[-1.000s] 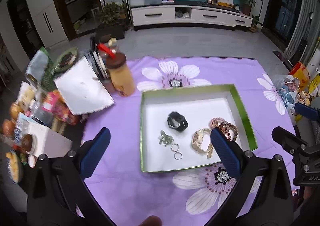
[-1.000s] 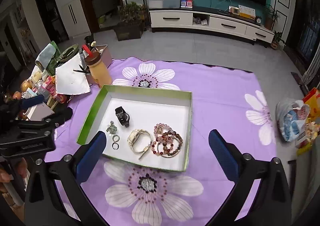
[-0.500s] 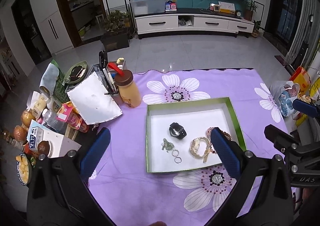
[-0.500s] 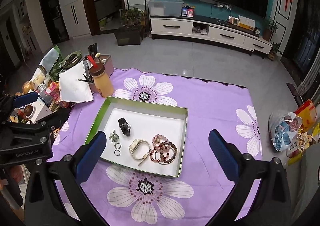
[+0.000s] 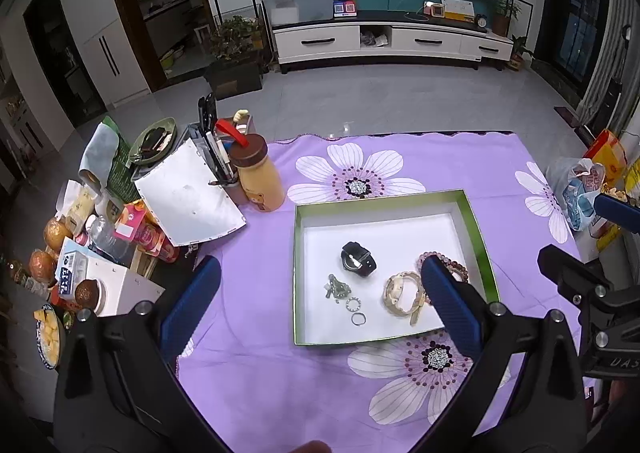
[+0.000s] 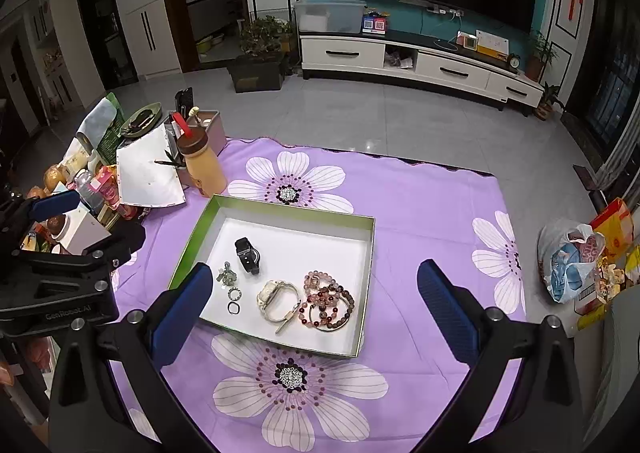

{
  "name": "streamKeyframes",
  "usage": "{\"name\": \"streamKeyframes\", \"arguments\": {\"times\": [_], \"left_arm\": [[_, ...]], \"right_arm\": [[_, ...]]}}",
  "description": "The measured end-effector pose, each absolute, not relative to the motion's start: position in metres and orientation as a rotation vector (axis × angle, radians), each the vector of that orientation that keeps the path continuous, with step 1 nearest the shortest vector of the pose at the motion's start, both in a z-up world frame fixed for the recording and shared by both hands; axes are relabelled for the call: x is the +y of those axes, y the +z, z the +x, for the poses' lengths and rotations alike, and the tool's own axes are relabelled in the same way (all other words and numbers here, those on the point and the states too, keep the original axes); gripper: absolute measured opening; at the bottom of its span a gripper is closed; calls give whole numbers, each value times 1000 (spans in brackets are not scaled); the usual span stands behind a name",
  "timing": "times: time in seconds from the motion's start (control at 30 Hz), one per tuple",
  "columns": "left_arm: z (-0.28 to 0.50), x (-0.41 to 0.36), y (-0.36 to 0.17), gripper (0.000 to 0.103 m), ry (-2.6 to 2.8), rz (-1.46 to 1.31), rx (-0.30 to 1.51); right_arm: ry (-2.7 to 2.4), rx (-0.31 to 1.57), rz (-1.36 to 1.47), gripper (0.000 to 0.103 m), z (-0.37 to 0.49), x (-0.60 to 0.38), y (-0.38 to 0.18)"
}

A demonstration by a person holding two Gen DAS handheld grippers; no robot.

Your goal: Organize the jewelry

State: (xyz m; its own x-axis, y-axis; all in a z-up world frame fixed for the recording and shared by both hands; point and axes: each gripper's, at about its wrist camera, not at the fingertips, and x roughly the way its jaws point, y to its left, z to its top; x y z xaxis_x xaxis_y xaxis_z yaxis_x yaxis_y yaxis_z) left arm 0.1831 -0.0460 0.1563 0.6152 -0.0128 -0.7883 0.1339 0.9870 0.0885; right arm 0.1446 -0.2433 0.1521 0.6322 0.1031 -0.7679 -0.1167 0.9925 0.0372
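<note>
A green-rimmed box with a white floor (image 5: 476,229) (image 6: 372,253) lies on the purple flowered cloth. In it lie a black watch (image 5: 358,259) (image 6: 248,255), a cream watch (image 5: 400,295) (image 6: 276,299), beaded bracelets (image 5: 456,265) (image 6: 328,303), a grey-green pendant (image 5: 336,287) (image 6: 226,275) and two rings (image 5: 356,311) (image 6: 234,301). My left gripper (image 5: 320,293) is open and empty, high above the box. My right gripper (image 6: 316,297) is open and empty, also high above it.
A yellow bottle with a brown lid (image 5: 258,177) (image 6: 202,165), a pen holder, a white board (image 5: 188,197) and snack clutter stand at the left edge. A plastic bag (image 5: 576,189) (image 6: 568,261) sits at the right. The table's far edge borders grey floor.
Both grippers have risen and pulled back from the box, so the table and the room show wider. The jewelry has not moved.
</note>
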Motion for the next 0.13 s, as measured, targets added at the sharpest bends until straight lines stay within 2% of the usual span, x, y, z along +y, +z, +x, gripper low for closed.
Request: {"name": "streamKeyframes", "arguments": {"times": [0.13], "left_arm": [[181, -46, 154, 101, -88, 142, 907]], "right_arm": [[123, 875, -14, 102, 144, -244, 153]]}}
